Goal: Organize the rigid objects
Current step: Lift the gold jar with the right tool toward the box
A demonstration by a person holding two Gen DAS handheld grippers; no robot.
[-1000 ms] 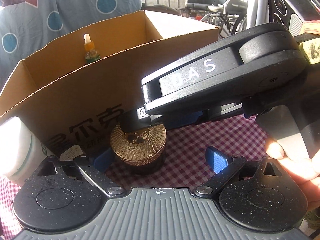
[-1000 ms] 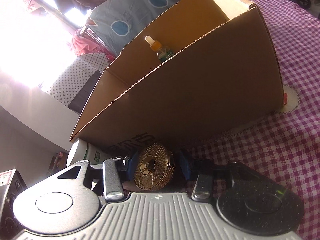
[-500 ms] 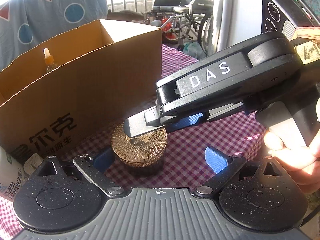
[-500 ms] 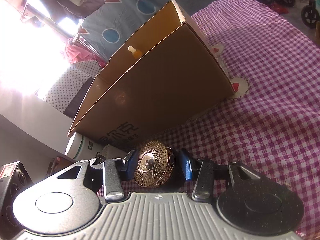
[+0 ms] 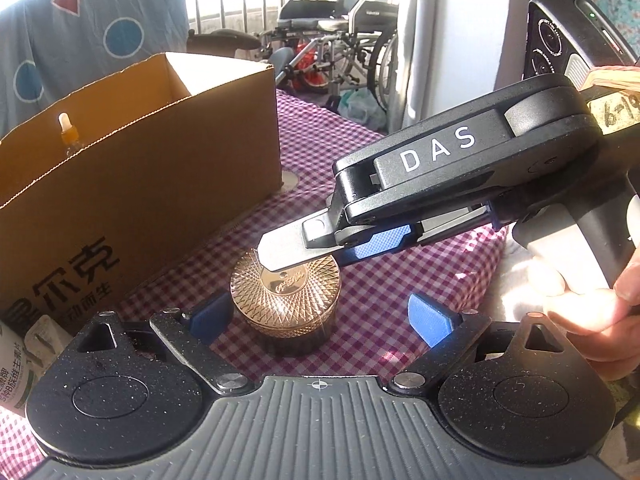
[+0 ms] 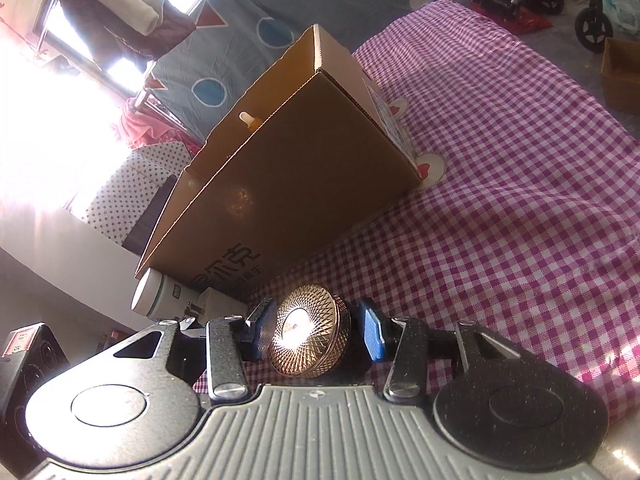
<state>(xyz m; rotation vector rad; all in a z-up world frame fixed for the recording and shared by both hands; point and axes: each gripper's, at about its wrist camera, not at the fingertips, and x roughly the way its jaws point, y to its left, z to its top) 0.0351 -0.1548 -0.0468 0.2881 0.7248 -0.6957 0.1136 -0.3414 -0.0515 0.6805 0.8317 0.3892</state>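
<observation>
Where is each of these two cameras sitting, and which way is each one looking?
Left wrist view: sits on the left gripper, looking forward and down over its open fingers at the gold-lidded jar; the right gripper and the person's hand show.
Right wrist view: sits on the right gripper, tilted, looking along fingers closed on the jar toward the cardboard box.
Both share the jar, box, dropper bottle and checked cloth.
</observation>
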